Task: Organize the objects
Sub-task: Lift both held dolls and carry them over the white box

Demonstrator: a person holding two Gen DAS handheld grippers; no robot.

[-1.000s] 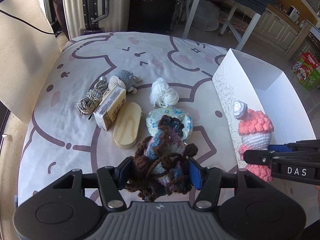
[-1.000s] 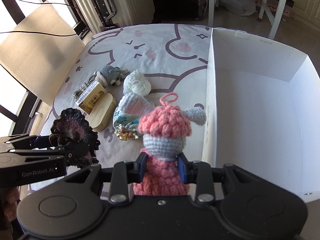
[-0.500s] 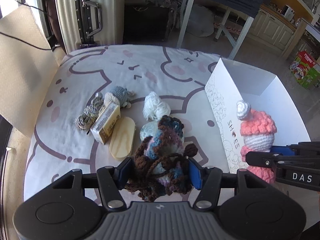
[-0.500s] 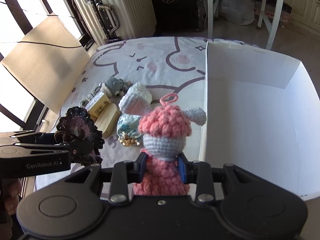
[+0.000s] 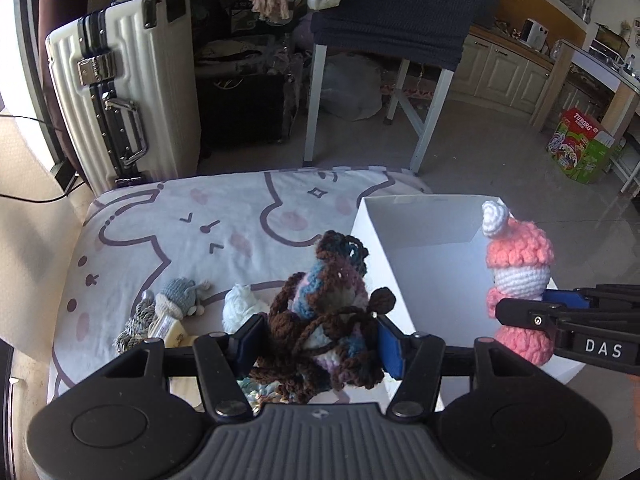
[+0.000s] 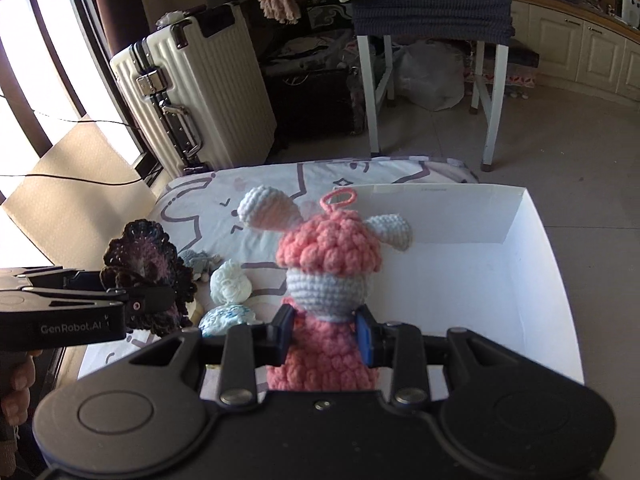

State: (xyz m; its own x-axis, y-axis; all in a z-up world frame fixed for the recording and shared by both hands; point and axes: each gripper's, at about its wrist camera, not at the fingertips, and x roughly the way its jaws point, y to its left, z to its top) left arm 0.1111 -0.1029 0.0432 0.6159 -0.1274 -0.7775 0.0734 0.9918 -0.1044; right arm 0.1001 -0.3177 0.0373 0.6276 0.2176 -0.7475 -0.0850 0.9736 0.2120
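My left gripper [image 5: 318, 340] is shut on a brown, blue and purple crochet piece [image 5: 324, 312], held above the table left of the white box [image 5: 424, 232]. It also shows in the right wrist view [image 6: 144, 272]. My right gripper [image 6: 325, 332] is shut on a pink and white crochet doll [image 6: 328, 268], held at the near left edge of the white box [image 6: 472, 280]. The doll also shows in the left wrist view [image 5: 518, 280], over the box.
On the cartoon-print cloth [image 5: 168, 232] lie a white yarn ball [image 5: 240, 308], a grey-blue crochet toy [image 5: 180, 294], a striped cord [image 5: 136, 322] and a floral pouch [image 6: 228, 316]. A white suitcase [image 5: 124, 96] and a chair [image 5: 384, 32] stand beyond the table.
Both grippers have risen and tilted up with their crochet items still held. The table objects now sit lower in view and more of the room shows.
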